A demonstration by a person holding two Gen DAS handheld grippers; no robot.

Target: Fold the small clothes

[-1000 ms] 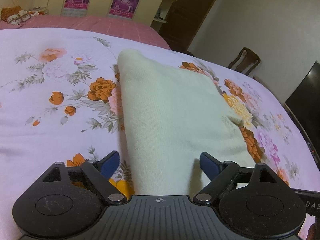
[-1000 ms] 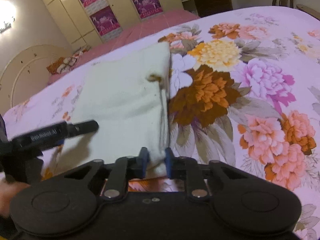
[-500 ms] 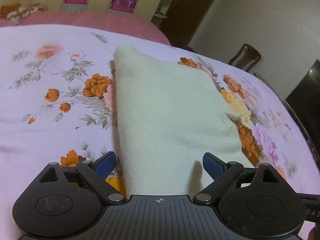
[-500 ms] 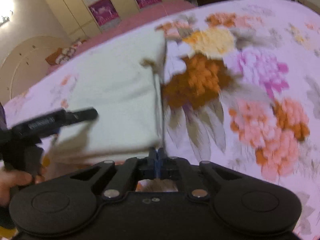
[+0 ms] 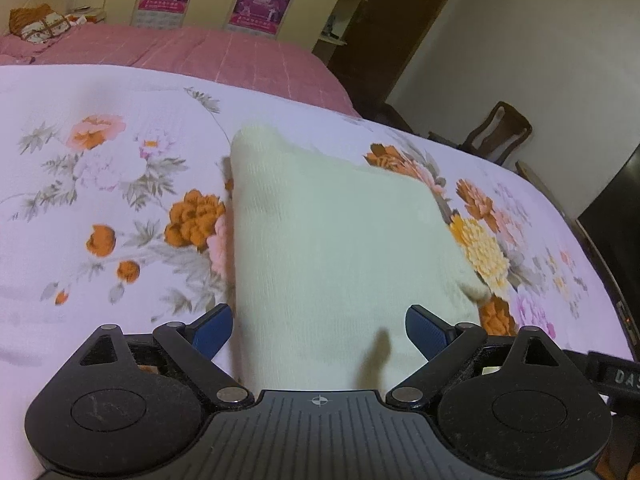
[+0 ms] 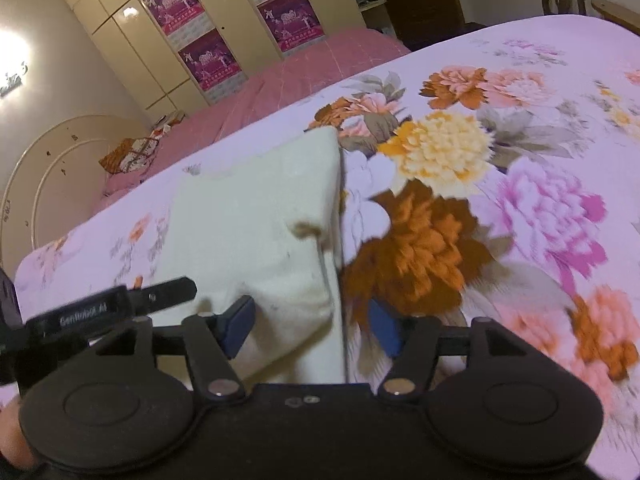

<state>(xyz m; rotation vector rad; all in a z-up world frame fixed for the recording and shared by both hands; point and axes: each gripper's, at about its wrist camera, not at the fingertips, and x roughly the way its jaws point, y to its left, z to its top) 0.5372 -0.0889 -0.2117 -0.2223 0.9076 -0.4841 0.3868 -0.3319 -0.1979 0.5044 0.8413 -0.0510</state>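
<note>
A cream knitted garment (image 5: 340, 240) lies folded in a rough rectangle on the flowered bedsheet (image 5: 100, 200). My left gripper (image 5: 319, 330) is open, its blue fingers on either side of the garment's near edge, holding nothing. In the right wrist view the same garment (image 6: 256, 224) lies at the left, with a small brown-edged tag on top. My right gripper (image 6: 312, 326) is open, its fingers straddling the garment's near right corner. The left gripper's black body (image 6: 100, 308) shows at the left edge of that view.
A pink bedspread (image 5: 180, 52) covers the far part of the bed. Cupboards with purple posters (image 6: 208, 56) stand behind it. A wooden chair (image 5: 500, 132) and a dark doorway (image 5: 400, 20) are at the far right. The bed's right edge meets dark furniture (image 5: 616, 220).
My right gripper was shut on the garment's near corner, then opened and let it go. The left gripper stayed open and drew back slightly.
</note>
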